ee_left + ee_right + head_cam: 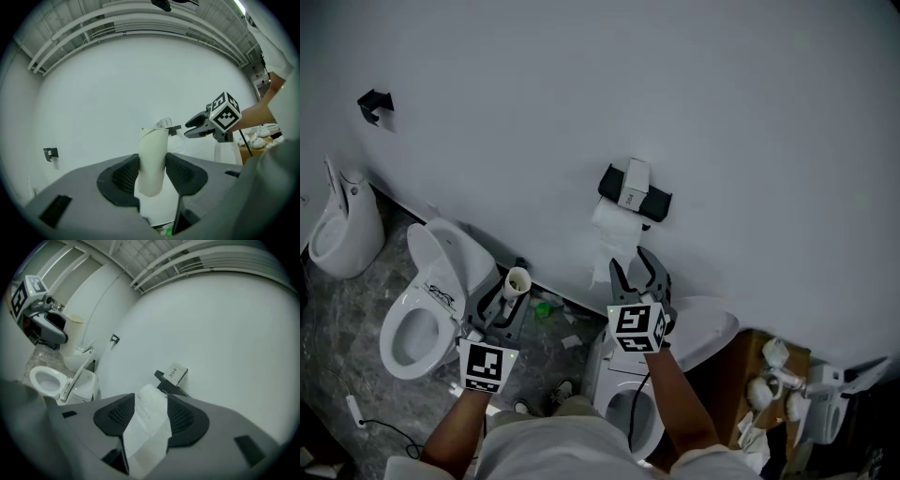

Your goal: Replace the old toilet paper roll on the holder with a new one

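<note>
A toilet room is indicated: white ceramic toilets (422, 309) are ranged along a plain white wall (581, 75), nine to six o'clock, a black wall-mounted paper holder (656, 203) at twelve.

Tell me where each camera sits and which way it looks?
Head view: on the person's head, looking down at the wall holder; shows forearms, left gripper, right gripper.
Left gripper view: on the left gripper, facing the wall past its cardboard tube.
Right gripper view: on the right gripper, facing the wall holder, toilet paper between its jaws.
Shared: each gripper view shows the other gripper.
</note>
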`<state>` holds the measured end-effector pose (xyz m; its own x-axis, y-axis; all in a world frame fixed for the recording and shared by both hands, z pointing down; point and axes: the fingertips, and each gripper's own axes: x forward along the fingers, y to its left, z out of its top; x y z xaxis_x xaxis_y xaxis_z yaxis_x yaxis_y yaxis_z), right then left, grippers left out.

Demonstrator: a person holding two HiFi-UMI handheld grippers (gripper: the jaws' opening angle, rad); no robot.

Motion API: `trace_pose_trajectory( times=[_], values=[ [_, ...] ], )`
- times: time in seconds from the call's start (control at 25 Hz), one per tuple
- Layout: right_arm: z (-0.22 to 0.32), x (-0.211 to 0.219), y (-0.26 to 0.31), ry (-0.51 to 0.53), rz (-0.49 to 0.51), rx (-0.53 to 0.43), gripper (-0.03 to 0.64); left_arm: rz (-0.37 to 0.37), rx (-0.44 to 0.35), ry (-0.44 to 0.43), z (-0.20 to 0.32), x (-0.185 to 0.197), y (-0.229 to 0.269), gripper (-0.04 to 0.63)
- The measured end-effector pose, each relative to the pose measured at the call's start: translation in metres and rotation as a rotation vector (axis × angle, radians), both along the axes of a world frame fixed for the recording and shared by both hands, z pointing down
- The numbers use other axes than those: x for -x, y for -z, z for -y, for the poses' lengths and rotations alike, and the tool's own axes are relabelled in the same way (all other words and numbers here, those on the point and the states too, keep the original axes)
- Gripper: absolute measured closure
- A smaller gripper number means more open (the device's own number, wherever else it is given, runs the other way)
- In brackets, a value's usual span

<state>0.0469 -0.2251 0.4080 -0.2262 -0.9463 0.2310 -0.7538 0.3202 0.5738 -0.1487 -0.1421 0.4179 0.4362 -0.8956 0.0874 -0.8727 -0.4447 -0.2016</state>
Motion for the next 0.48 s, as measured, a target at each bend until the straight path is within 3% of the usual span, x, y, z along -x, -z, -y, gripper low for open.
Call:
trace_pose_trajectory(
  times=[0.24, 0.48],
  values=[
    [-0.002, -0.032, 0.009, -0.042, 0.251, 0.066, 0.594, 0.014, -0.020, -0.009, 0.009, 0.005, 0.016, 0.408],
    [-0.018, -0.069, 0.038, -0.041, 0.487, 0.049, 0.618, -0.009, -0.024, -0.010, 0.005, 0.015, 0.027, 0.408]
  ],
)
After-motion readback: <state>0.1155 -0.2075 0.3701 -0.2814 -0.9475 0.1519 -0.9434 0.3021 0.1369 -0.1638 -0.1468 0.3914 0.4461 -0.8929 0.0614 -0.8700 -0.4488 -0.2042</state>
